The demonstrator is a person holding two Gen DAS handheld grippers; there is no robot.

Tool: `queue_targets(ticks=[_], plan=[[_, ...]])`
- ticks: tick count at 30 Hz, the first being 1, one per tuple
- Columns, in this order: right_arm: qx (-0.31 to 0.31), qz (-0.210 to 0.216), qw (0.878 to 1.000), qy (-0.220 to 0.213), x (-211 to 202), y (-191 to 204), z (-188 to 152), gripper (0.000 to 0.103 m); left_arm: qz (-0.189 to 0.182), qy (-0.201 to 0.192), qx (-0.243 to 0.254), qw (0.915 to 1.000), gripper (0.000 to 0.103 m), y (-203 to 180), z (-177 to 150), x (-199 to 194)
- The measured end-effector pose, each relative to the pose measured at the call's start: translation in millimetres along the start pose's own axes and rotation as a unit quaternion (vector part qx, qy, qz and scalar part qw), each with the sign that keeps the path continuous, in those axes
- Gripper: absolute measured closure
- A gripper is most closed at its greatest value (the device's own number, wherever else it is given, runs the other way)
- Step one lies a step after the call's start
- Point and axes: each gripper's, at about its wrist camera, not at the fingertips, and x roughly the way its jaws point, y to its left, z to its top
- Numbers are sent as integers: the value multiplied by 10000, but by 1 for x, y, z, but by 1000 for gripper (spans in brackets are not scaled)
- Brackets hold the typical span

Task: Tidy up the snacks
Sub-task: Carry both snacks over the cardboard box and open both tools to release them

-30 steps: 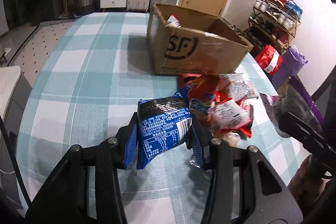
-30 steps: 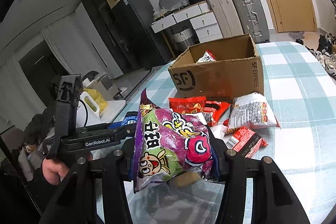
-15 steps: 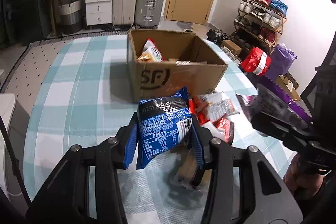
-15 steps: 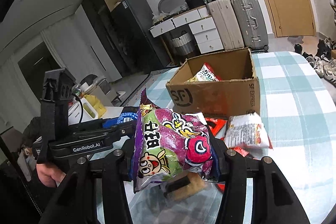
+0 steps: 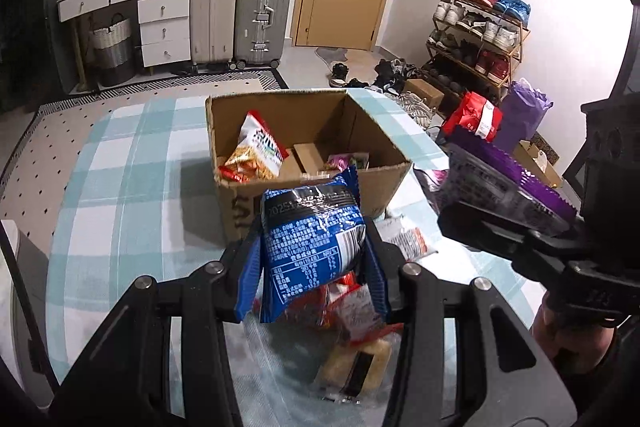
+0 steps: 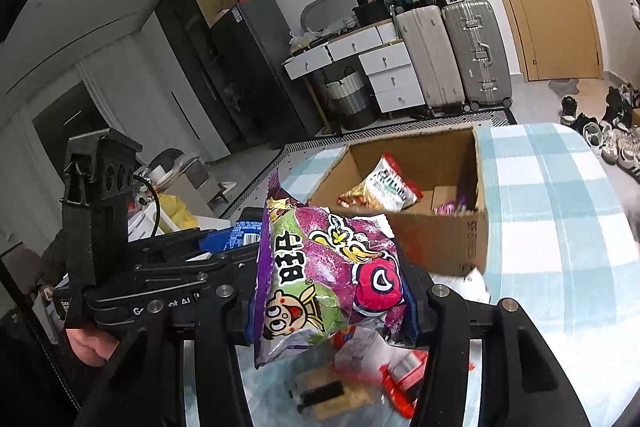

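My left gripper (image 5: 310, 259) is shut on a blue snack bag (image 5: 310, 239) and holds it above the snack pile, just short of the open cardboard box (image 5: 304, 187). My right gripper (image 6: 332, 291) is shut on a purple snack bag (image 6: 328, 279), raised beside the left one and near the box (image 6: 440, 247). The box holds an orange-and-white chip bag (image 5: 256, 151) and a small purple packet (image 5: 346, 161). Loose snacks (image 5: 352, 311) lie on the checked table below both grippers.
The blue-and-white checked table (image 5: 120, 187) spreads left of the box. Suitcases (image 5: 260, 15), a white drawer unit (image 5: 164, 23) and a shoe rack (image 5: 480, 27) stand on the floor beyond. The right gripper's body (image 5: 540, 247) sits close on my left gripper's right.
Both grippers have risen and moved toward the box with their bags still held. The box's inside now shows from above.
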Motion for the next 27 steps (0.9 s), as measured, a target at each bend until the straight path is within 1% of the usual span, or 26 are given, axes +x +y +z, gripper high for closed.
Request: queue_targets(ticks=[8, 14, 20, 27], plan=[[12, -59, 10000, 18, 11, -6, 34, 51, -7, -40, 7, 10000, 61, 3, 34, 12], [82, -7, 9998, 178, 31, -9, 62, 51, 7, 8, -64, 10000, 61, 11, 61, 29], [94, 16, 9996, 248, 49, -14, 81, 51, 85, 14, -38, 10000, 61, 16, 84, 45], [144, -24, 9994, 314, 70, -29, 100, 51, 122, 62, -87, 9999, 61, 26, 108, 71]])
